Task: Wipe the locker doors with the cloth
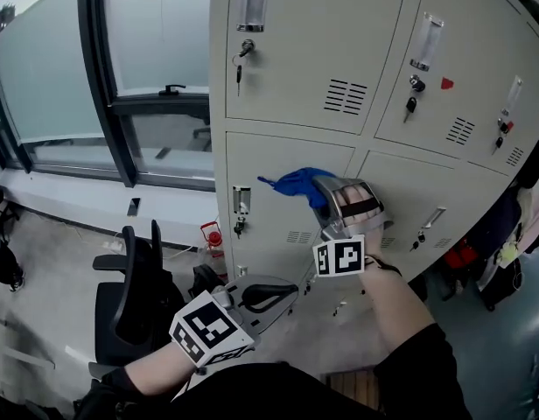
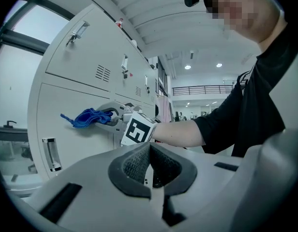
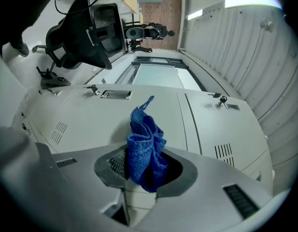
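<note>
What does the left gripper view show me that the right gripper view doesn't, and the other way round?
Only the left gripper view: the left gripper, jaws shut on nothing, and the right gripper seen from the side, with the person's forearm behind it. Only the right gripper view: the right jaws clamped on the blue cloth up close, and a black office chair. Both: the blue cloth and the grey locker doors.

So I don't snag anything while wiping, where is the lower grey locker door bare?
Bare: the grey metal door panel between the chrome latch handle and the blue cloth in the right gripper. Crowded: vent slots below the cloth.
</note>
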The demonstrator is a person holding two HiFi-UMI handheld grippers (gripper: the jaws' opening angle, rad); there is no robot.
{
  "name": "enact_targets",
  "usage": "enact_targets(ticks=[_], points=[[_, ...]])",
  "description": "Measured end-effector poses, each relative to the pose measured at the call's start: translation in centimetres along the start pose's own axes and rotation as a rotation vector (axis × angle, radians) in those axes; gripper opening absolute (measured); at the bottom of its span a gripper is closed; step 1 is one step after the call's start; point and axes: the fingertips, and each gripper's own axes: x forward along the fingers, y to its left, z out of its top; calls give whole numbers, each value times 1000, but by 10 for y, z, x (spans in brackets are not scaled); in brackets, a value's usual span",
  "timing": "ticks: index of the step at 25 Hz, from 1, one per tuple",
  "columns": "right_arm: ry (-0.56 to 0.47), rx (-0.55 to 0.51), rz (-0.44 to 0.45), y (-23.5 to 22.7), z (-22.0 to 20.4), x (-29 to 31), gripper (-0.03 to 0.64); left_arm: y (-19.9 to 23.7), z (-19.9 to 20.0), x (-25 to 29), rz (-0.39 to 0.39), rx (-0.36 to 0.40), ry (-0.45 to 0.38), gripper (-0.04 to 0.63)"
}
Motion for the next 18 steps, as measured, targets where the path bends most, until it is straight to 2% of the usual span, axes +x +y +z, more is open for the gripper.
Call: enact_targets(ticks=[6, 10, 12, 18], points=[[47, 34, -1, 4, -36, -15, 101, -7, 1, 20, -33, -1, 5, 8], [70, 53, 0, 5, -36, -20, 101, -8, 1, 19, -39, -6, 7, 8], [35, 46, -5, 1, -15, -18, 101, -6, 0, 13, -29, -12, 1, 8], [-140, 48, 0, 6, 94, 18, 101, 4, -3, -26, 41, -11, -17, 8]])
